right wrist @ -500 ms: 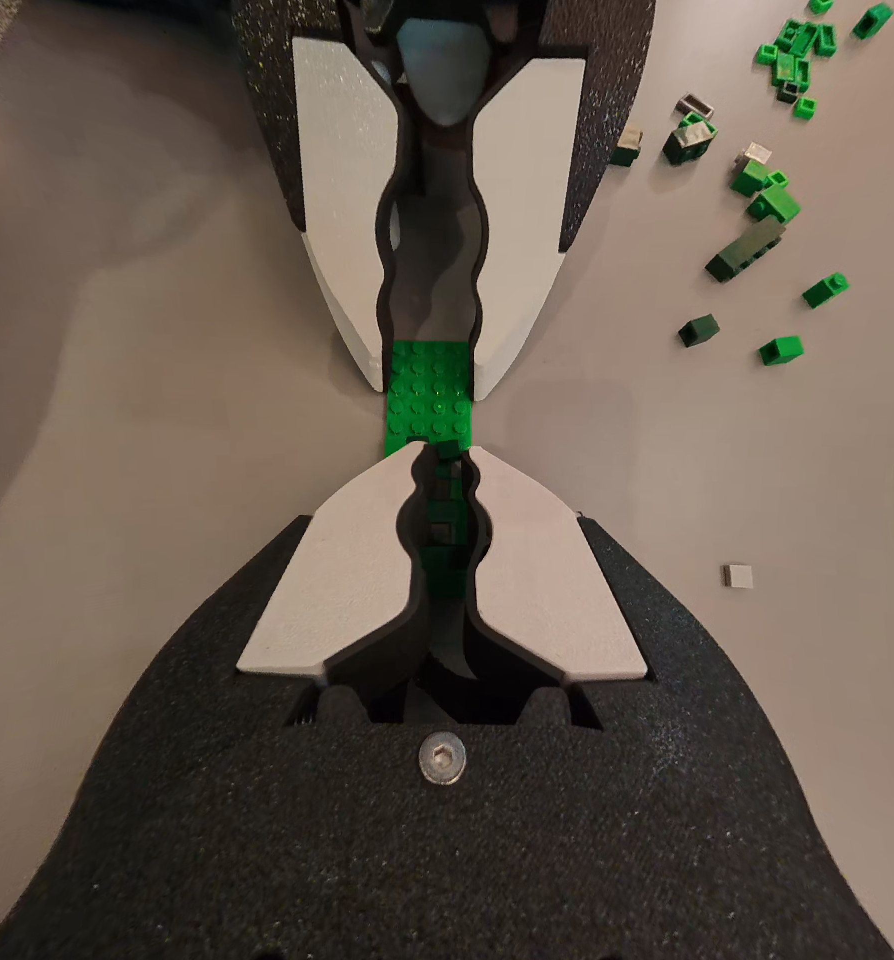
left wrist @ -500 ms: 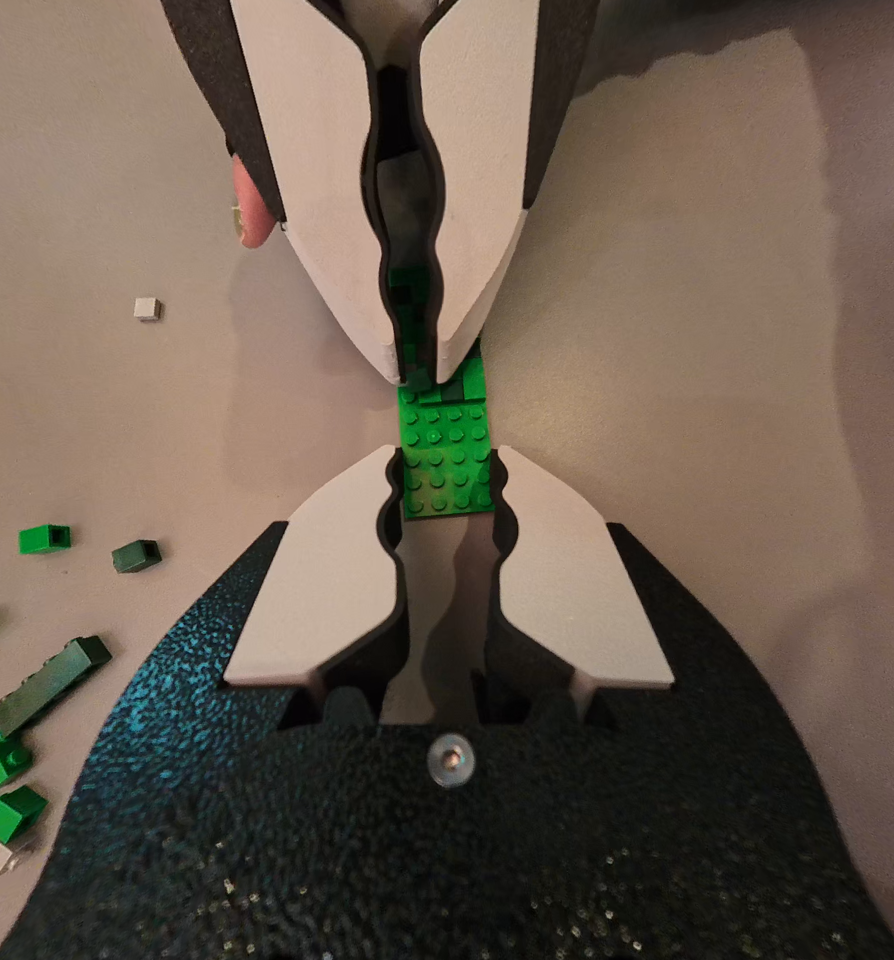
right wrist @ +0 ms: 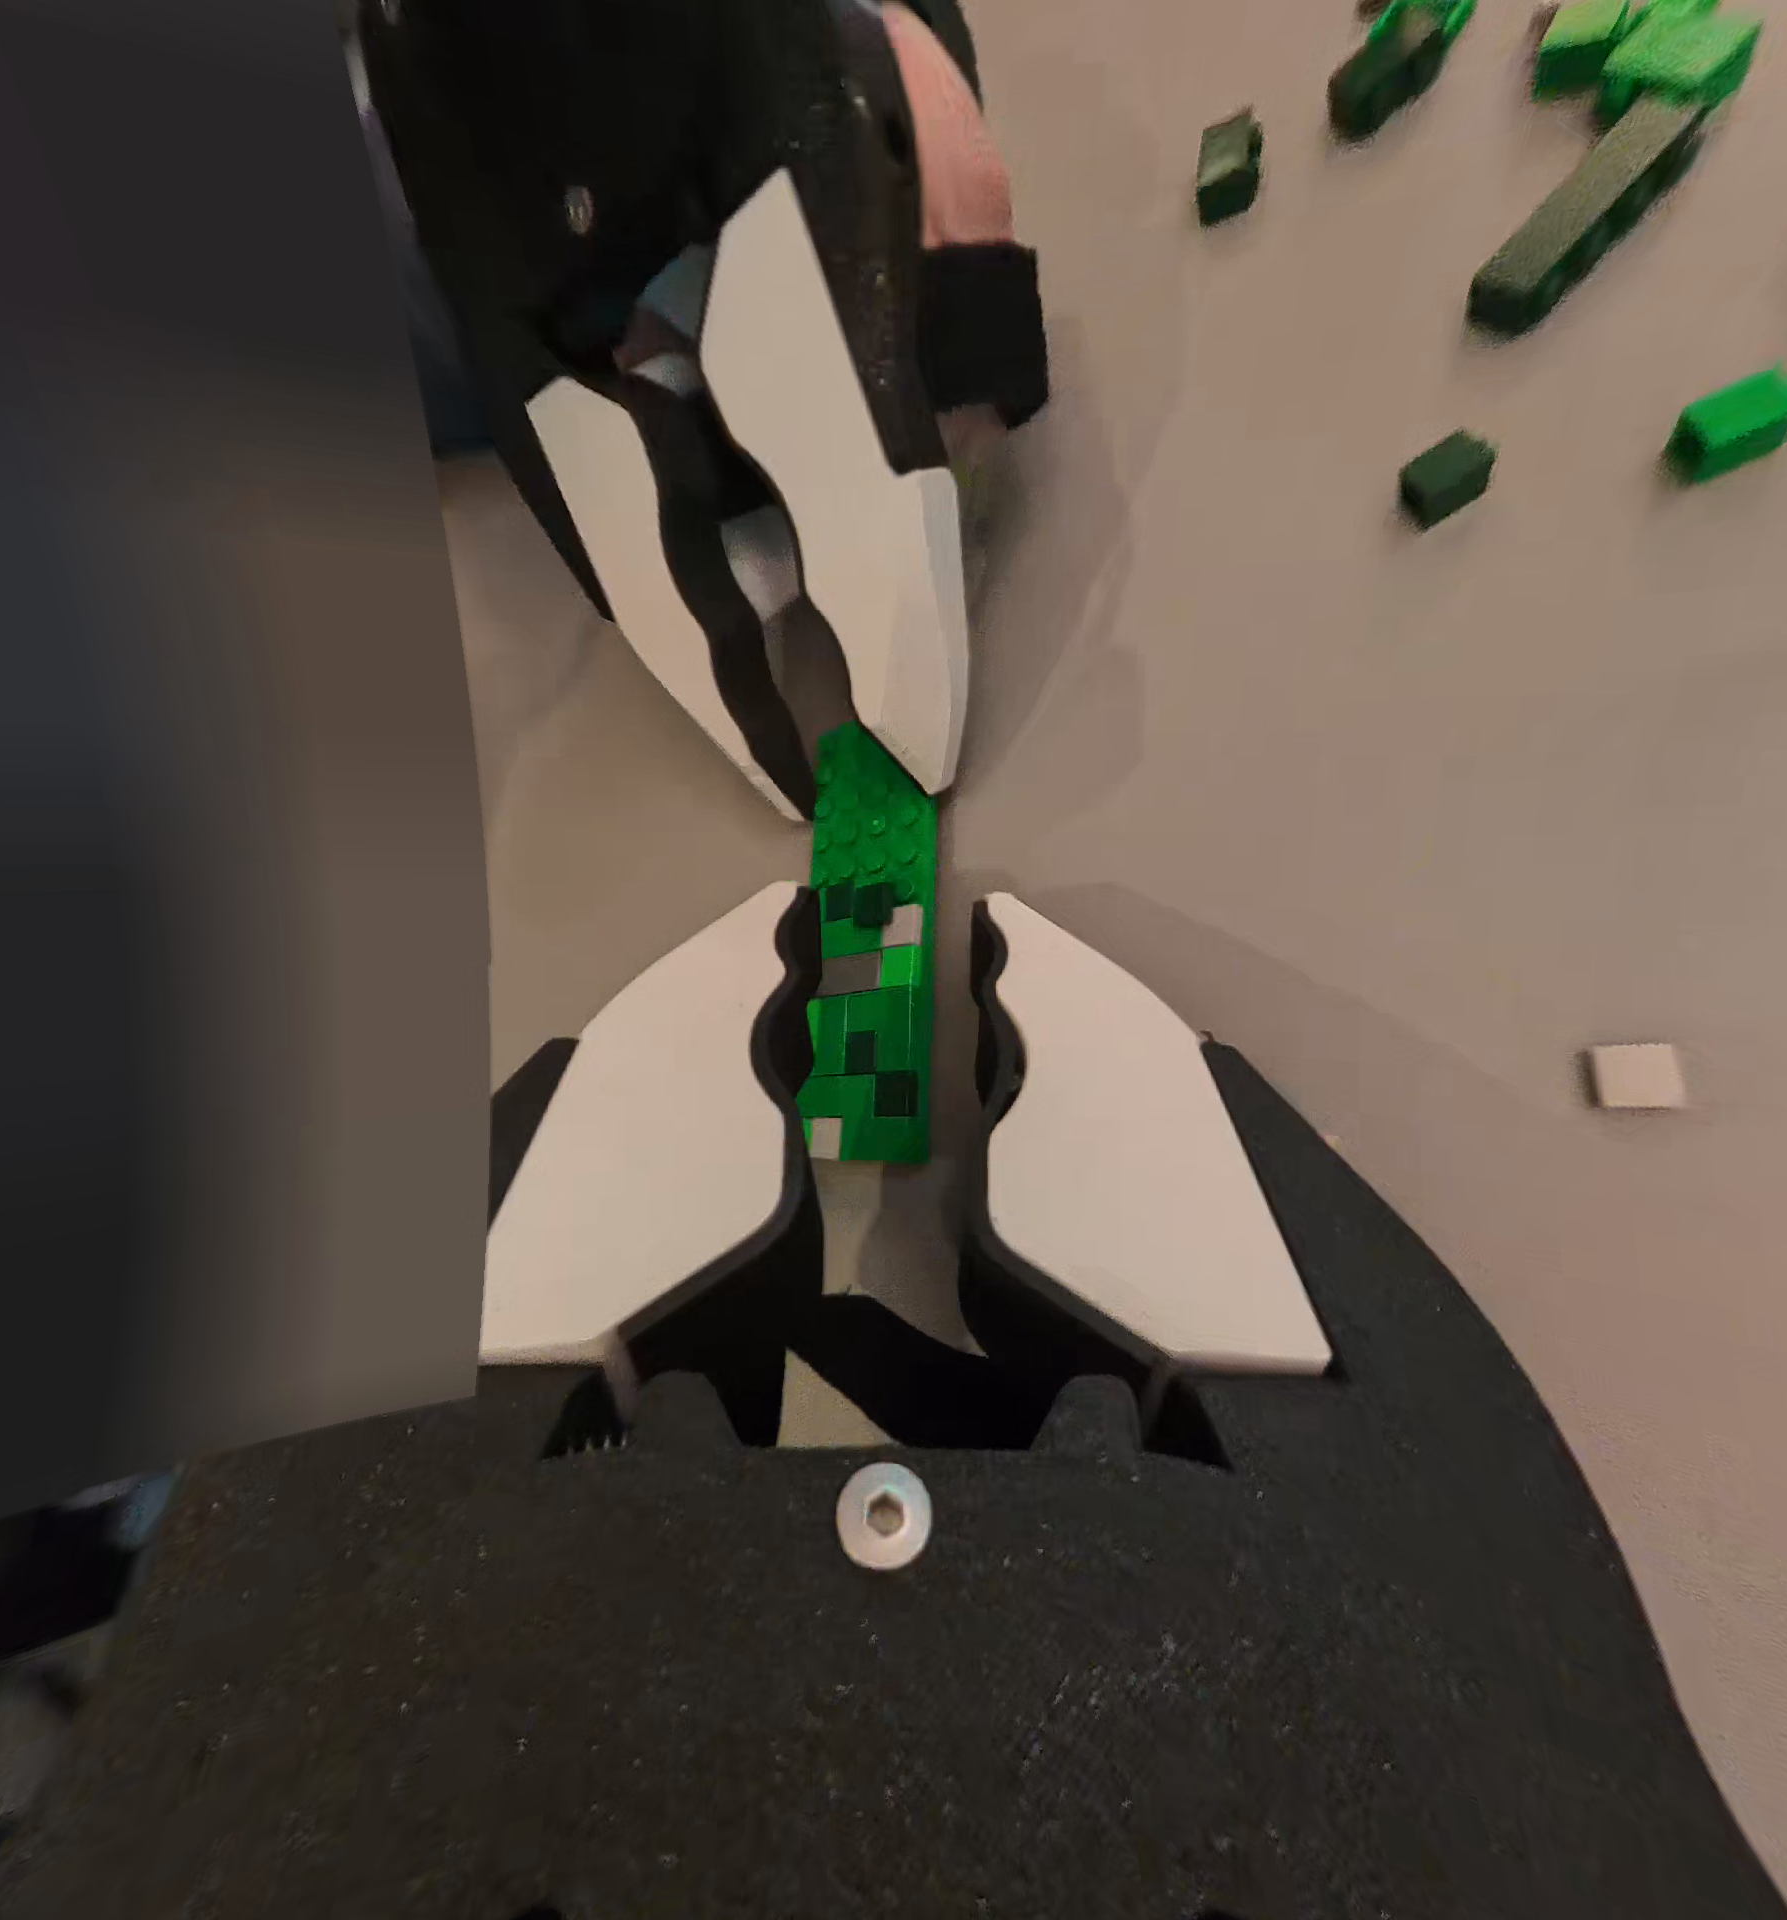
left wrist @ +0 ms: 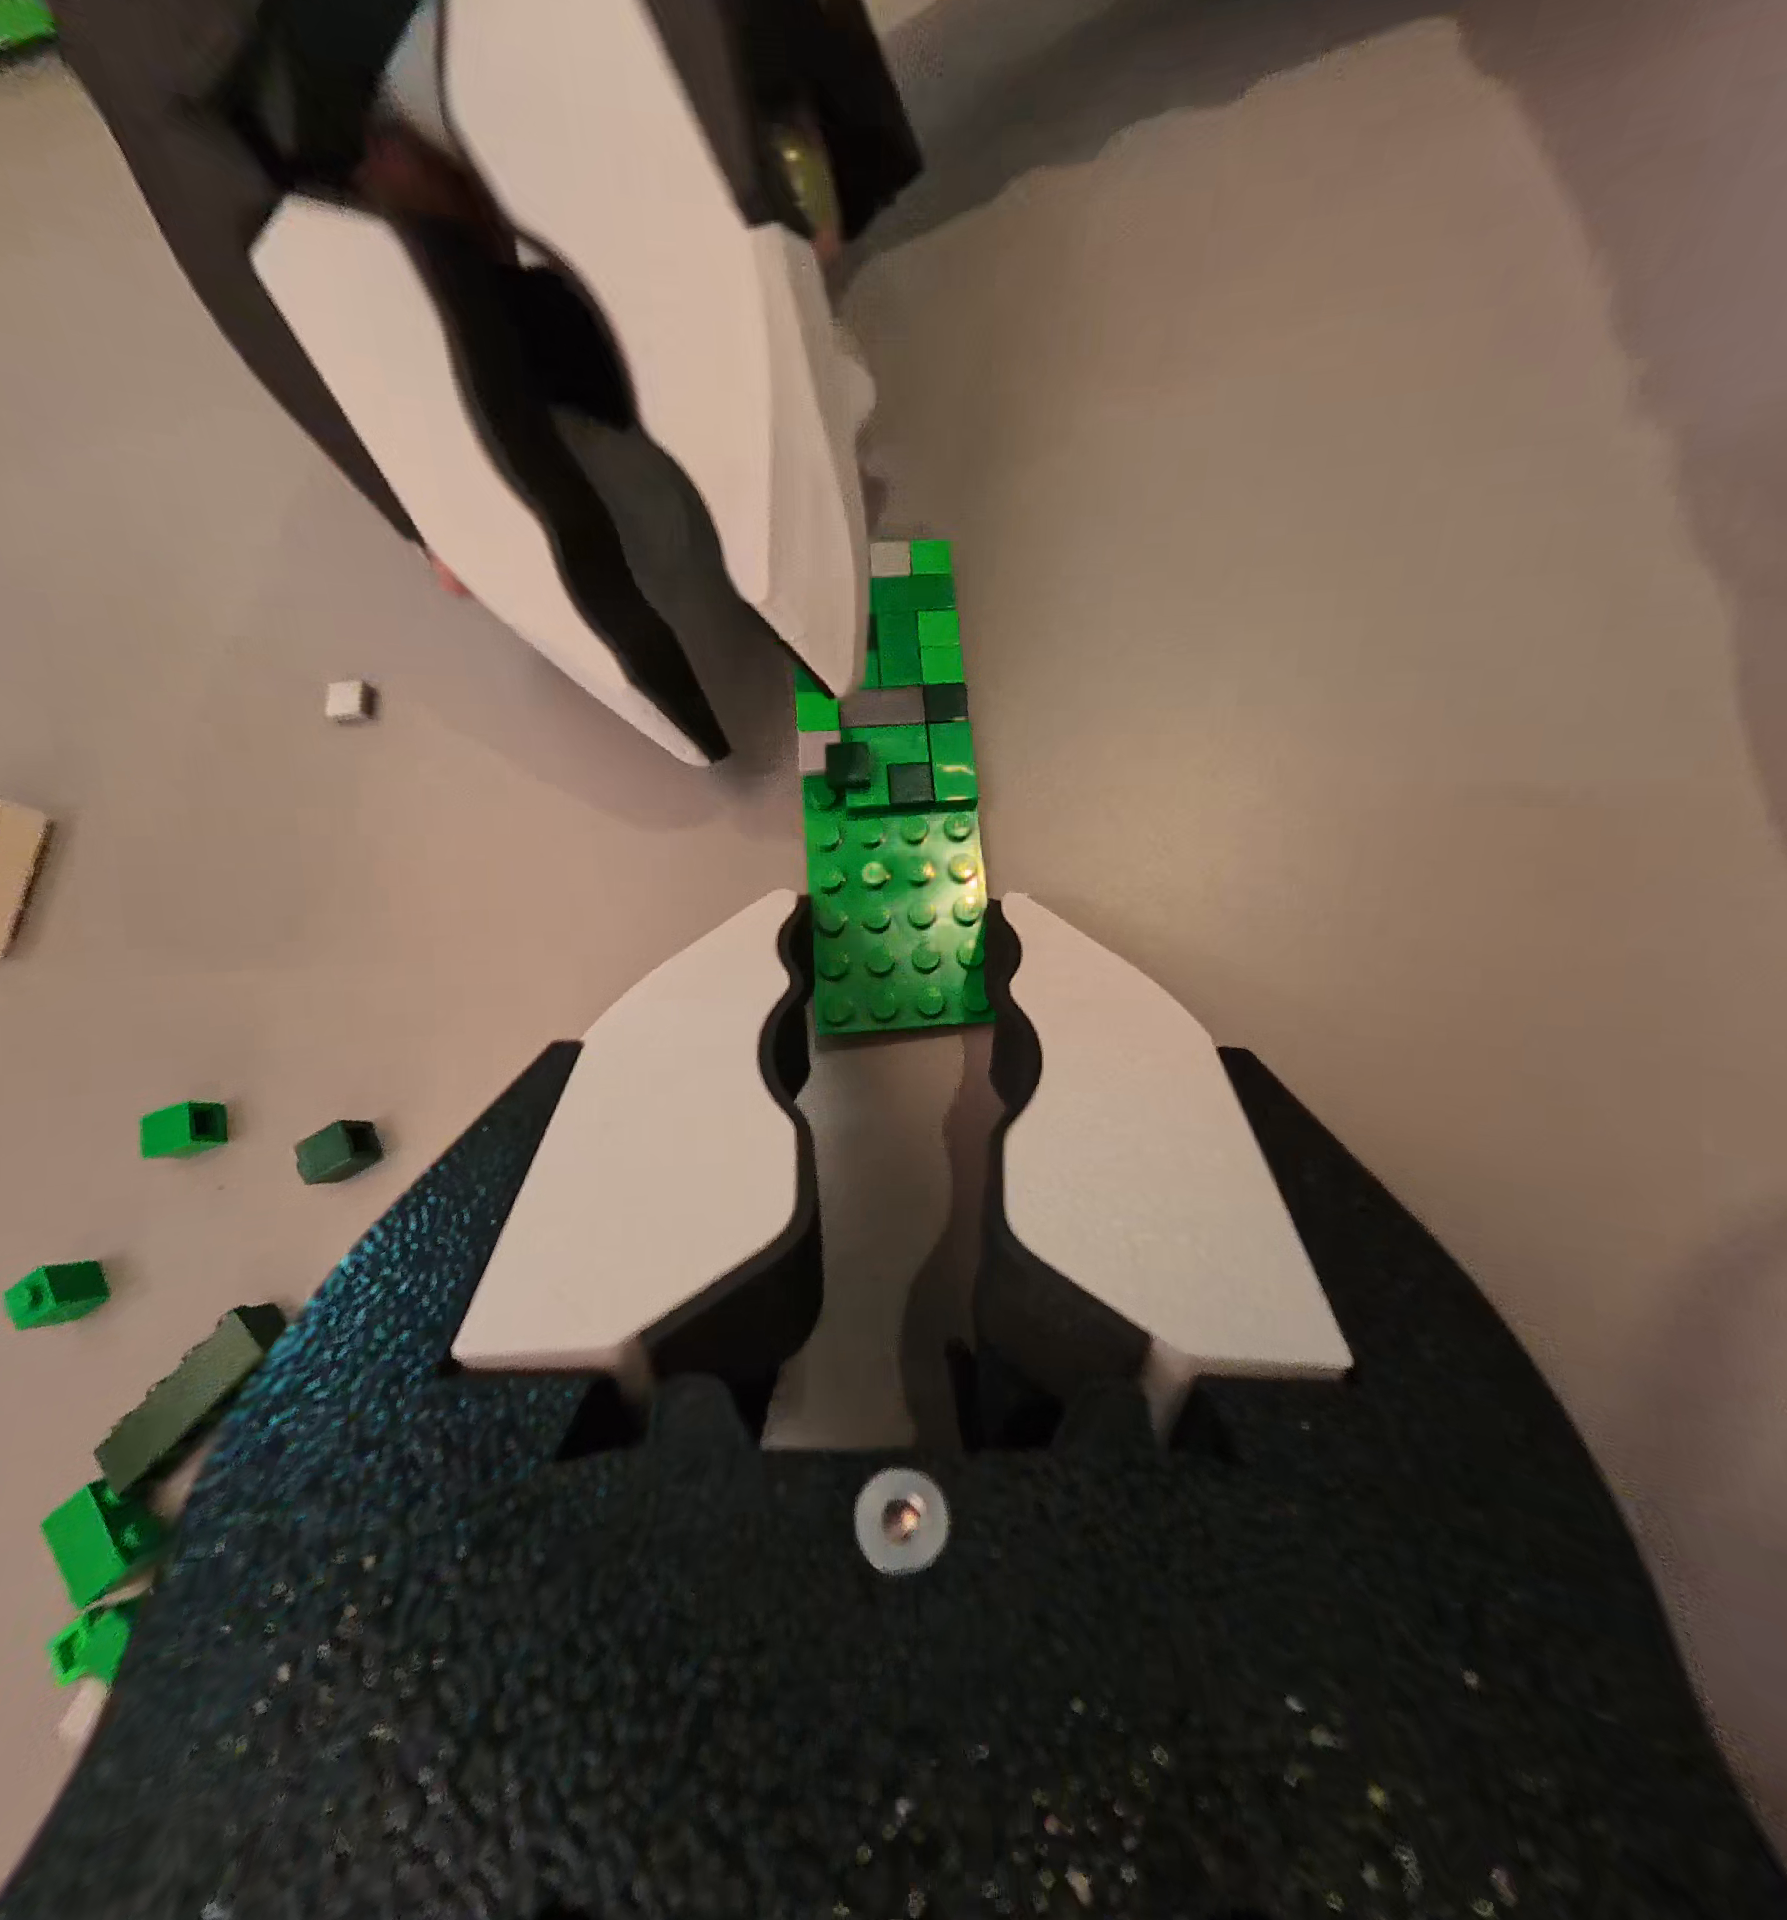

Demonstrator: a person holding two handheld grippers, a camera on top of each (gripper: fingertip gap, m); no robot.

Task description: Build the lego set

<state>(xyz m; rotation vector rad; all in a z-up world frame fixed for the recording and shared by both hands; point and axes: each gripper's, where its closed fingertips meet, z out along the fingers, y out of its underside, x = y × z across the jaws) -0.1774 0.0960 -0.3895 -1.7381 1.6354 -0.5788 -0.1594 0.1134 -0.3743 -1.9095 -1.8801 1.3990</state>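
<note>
A plain grey-beige tabletop (left wrist: 1388,727) is seen beneath both tools. The left gripper (left wrist: 894,914), black-bodied with white fingers, is clamped on the bare studded end of a long bright-green studded Lego plate (left wrist: 899,925), which lies on the tabletop; in the right wrist view the same tool (right wrist: 868,769) is seen pinching the plate's far end. The right gripper (right wrist: 884,904) is held with its jaws apart, the tiled end of the plate (right wrist: 873,997) lying between its fingers without being clamped; from the left wrist view it (left wrist: 775,717) is seen tilted above the tiles. The plate's farther half is covered by a patchwork of light-green, dark-green and grey flat tiles (left wrist: 899,675). Loose green bricks (right wrist: 1585,218) are scattered well apart from the plate, and one small white square tile (right wrist: 1632,1075) lies alone on the tabletop.
</note>
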